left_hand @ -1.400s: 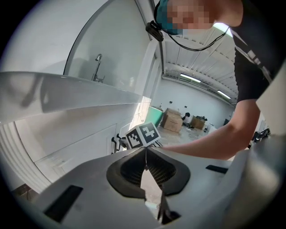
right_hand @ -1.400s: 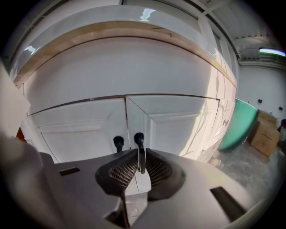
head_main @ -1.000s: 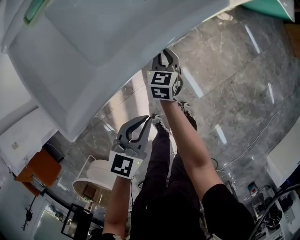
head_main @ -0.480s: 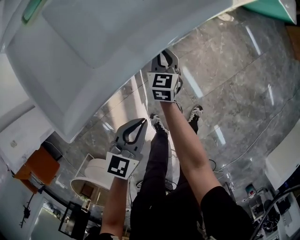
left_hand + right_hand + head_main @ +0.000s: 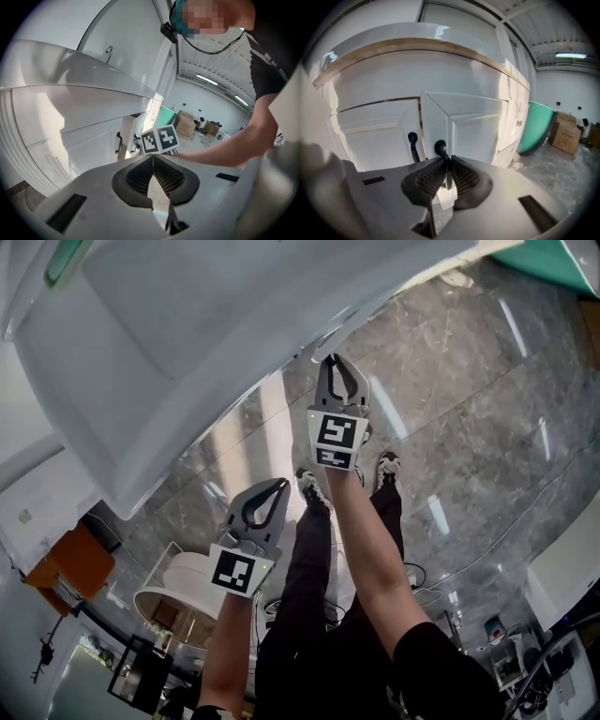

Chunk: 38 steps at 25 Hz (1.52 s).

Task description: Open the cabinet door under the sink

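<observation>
The white cabinet under the sink has two doors. The right door (image 5: 464, 126) stands slightly ajar, its free edge swung out toward me. My right gripper (image 5: 446, 161) is shut on that door's black handle (image 5: 440, 149). In the head view the right gripper (image 5: 334, 360) reaches up to the cabinet front (image 5: 234, 334). The left door (image 5: 375, 131) lies flat with its own black handle (image 5: 412, 143). My left gripper (image 5: 281, 486) hangs lower and to the left, away from the cabinet. The left gripper (image 5: 153, 158) is shut with nothing in it.
A grey marble floor (image 5: 469, 409) spreads under me, with the person's legs and shoes (image 5: 314, 488) on it. A faucet (image 5: 108, 50) stands on the sink above. A green bin (image 5: 536, 126) and cardboard boxes (image 5: 567, 131) lie off to the right. A round white stool (image 5: 178, 592) stands by the left gripper.
My right gripper has drawn back from the cabinet while holding the handle, and the door has come with it. The left gripper has shifted only slightly.
</observation>
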Motion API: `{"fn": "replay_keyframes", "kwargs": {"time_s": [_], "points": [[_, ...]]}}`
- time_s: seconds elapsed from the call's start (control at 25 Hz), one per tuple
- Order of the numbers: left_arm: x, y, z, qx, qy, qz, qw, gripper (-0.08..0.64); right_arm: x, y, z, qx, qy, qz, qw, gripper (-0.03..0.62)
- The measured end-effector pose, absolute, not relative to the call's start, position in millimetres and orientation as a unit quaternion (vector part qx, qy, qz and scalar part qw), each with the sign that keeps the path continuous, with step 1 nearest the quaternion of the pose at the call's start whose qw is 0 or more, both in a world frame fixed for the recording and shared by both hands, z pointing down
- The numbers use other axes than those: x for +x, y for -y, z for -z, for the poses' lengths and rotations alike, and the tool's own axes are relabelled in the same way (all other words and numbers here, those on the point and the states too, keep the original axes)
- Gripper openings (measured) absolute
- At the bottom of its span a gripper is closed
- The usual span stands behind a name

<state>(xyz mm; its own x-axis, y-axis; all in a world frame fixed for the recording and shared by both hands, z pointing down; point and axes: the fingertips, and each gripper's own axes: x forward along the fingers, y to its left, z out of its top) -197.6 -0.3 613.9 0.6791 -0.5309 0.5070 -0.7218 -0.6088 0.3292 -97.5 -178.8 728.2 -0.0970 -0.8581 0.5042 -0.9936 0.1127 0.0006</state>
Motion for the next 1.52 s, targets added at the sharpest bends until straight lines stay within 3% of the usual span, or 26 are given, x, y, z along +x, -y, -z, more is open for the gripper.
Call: {"fn": "replay_keyframes", "kwargs": {"time_s": [0.68, 1.08, 1.52], "points": [[-81, -4, -615, 0.890, 0.327, -0.180, 0.262, 0.017, 6, 108, -732, 0.626, 0.727, -0.164, 0.230, 0.086], [-12, 1, -611, 0.897, 0.315, -0.181, 0.253, 0.017, 59, 88, -744, 0.539, 0.780, -0.137, 0.286, 0.084], [17, 17, -604, 0.890, 0.330, -0.170, 0.263, 0.017, 83, 90, -741, 0.410, 0.852, -0.133, 0.298, 0.094]]}}
